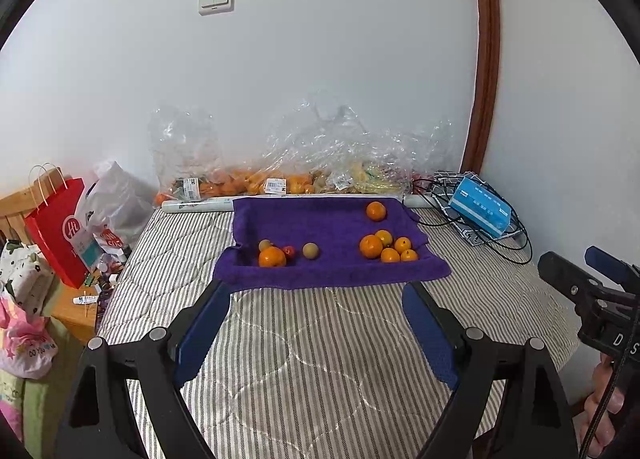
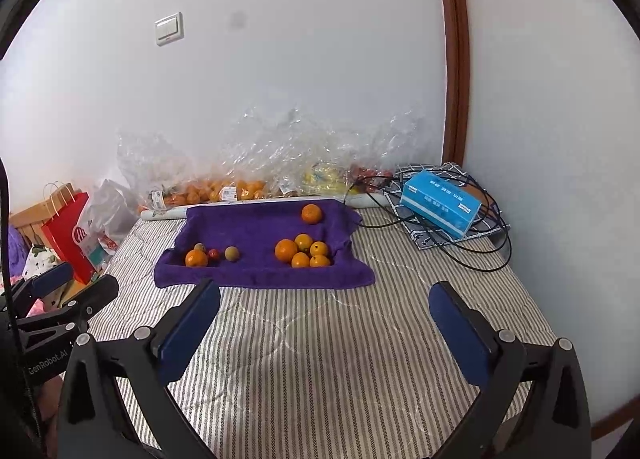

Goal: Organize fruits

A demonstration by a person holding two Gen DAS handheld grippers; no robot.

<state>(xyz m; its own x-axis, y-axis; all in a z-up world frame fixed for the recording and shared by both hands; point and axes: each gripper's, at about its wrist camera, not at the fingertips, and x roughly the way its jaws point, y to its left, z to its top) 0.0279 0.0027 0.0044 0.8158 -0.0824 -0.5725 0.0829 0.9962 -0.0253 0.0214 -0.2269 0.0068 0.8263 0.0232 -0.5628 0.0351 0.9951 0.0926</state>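
A purple towel (image 1: 320,227) (image 2: 256,227) lies on the striped bed. On its right side is a cluster of several oranges (image 1: 386,247) (image 2: 303,250), with one lone orange (image 1: 376,211) (image 2: 311,213) farther back. On its left side sit one orange (image 1: 272,257) (image 2: 196,258), a small red fruit (image 1: 289,251) (image 2: 214,254) and two small brownish fruits (image 1: 310,250) (image 2: 231,253). My left gripper (image 1: 316,299) is open and empty, just short of the towel's near edge. My right gripper (image 2: 324,299) is open and empty, over the bed in front of the towel.
Clear plastic bags of fruit (image 1: 288,179) (image 2: 248,187) line the wall behind the towel. A blue box (image 1: 480,211) (image 2: 440,205) sits on tangled black cables at the right. A red paper bag (image 1: 56,227) and clutter stand on a wooden side table at left.
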